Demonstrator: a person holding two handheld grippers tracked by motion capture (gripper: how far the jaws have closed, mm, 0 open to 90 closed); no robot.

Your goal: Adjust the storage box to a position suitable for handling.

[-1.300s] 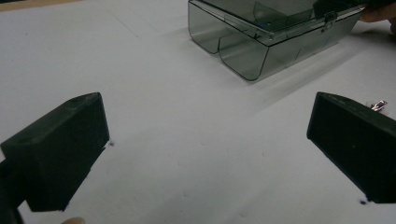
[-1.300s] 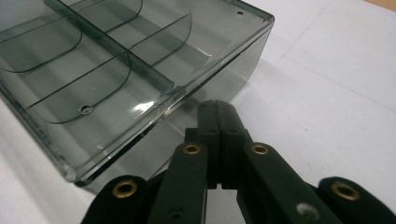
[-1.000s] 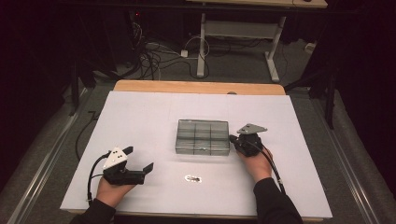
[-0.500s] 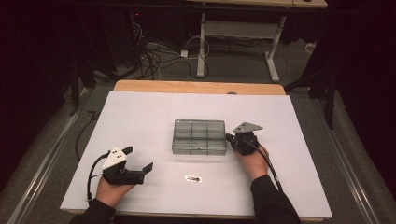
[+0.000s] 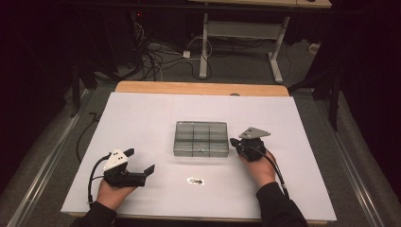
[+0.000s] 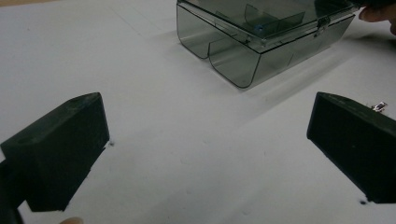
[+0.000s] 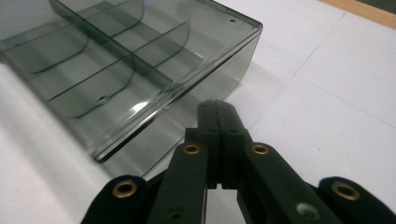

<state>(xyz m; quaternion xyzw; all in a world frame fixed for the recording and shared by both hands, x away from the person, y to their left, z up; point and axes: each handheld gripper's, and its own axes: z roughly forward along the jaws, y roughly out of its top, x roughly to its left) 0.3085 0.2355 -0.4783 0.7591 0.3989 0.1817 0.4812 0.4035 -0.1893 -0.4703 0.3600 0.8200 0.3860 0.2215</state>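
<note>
A clear smoky-grey compartment box (image 5: 201, 138) with its lid closed lies in the middle of the white table. My right gripper (image 5: 233, 141) is shut with nothing in it, its tip against the box's right side. In the right gripper view the closed jaws (image 7: 217, 106) meet the lower side wall of the box (image 7: 140, 70). My left gripper (image 5: 141, 160) rests open at the front left, apart from the box. In the left gripper view its jaws (image 6: 205, 107) stand wide apart, facing the box (image 6: 261, 42). A small metal piece (image 5: 195, 180) lies in front of the box.
The white sheet (image 5: 142, 113) covers the table, with a wooden edge (image 5: 198, 88) at the back. Cables and a desk frame (image 5: 241, 33) sit on the dark floor beyond. The small metal piece (image 6: 379, 107) peeks beside the left gripper's right jaw.
The box has slid a little to the left, with my shut right gripper following against its right side. The left gripper has stayed put.
</note>
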